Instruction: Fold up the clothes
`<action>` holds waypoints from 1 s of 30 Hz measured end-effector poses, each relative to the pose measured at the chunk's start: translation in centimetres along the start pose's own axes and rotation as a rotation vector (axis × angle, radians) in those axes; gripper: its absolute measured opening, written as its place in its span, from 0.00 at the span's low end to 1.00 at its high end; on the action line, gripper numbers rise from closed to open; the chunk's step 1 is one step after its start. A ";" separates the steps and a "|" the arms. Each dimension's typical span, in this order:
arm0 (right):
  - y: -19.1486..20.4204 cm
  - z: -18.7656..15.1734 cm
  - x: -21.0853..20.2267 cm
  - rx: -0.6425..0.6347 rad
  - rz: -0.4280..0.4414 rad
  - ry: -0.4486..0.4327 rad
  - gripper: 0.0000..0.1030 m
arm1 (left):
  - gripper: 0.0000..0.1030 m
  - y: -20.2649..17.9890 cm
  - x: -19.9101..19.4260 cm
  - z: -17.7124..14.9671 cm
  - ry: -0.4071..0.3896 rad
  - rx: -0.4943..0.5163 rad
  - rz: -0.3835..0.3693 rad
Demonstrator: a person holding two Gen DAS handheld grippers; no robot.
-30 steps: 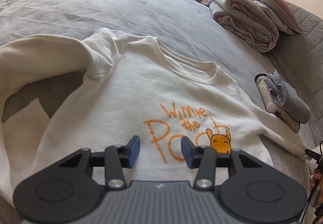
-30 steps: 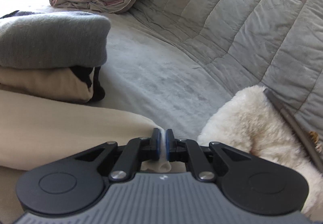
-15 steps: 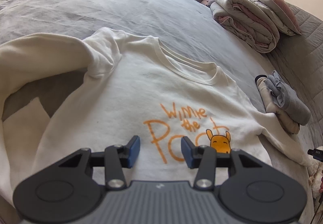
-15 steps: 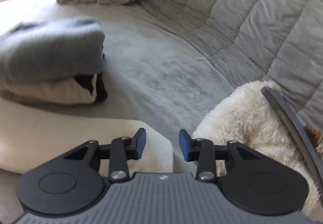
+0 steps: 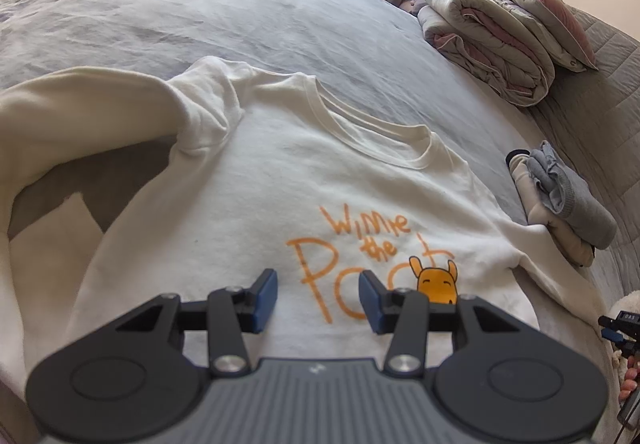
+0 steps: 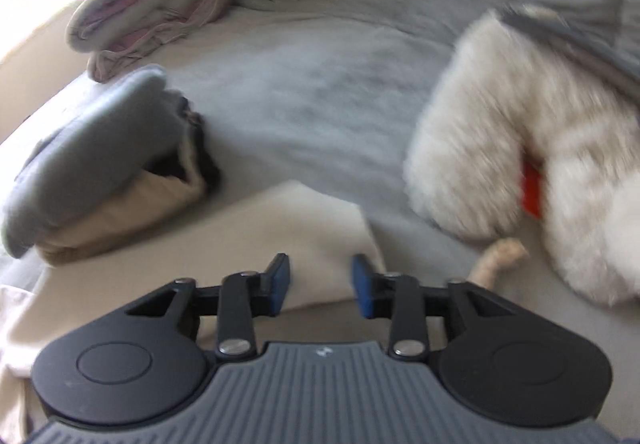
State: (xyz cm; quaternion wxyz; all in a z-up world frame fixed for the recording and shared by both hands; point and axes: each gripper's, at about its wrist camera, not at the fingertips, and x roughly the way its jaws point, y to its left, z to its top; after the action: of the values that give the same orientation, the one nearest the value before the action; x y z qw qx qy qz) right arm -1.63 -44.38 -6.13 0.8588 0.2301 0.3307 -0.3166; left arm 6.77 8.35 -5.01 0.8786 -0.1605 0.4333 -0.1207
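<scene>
Released a second ago, the sleeve (image 6: 304,228) now lies under my right gripper (image 6: 320,280), jaws wide apart and holding nothing. My left gripper (image 5: 318,300) hovers over the cream sweatshirt (image 5: 280,180) spread on the bed (image 5: 200,4), jaws wide and empty too. Orange print (image 5: 368,256) reads "Winnie the Pooh". Beyond: folded clothes (image 5: 560,204), then a rolled duvet (image 5: 488,32).
</scene>
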 end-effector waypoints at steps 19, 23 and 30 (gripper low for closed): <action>8.9 -3.5 -8.0 -0.047 0.160 0.031 0.42 | 0.46 1.4 -3.2 0.7 -0.077 -0.018 0.046; 11.5 -4.3 -9.4 -0.054 0.220 0.040 0.45 | 0.46 1.9 -4.7 0.8 -0.111 -0.008 0.053; 16.4 -7.4 -11.8 -0.129 0.345 0.069 0.48 | 0.46 4.1 -7.9 0.4 -0.161 0.009 0.076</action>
State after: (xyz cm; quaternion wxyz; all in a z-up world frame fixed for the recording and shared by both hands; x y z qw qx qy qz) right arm -0.16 -23.90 0.37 0.9014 0.2385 0.3352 -0.1347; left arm 2.71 14.94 -0.66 0.9152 -0.1492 0.3666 -0.0757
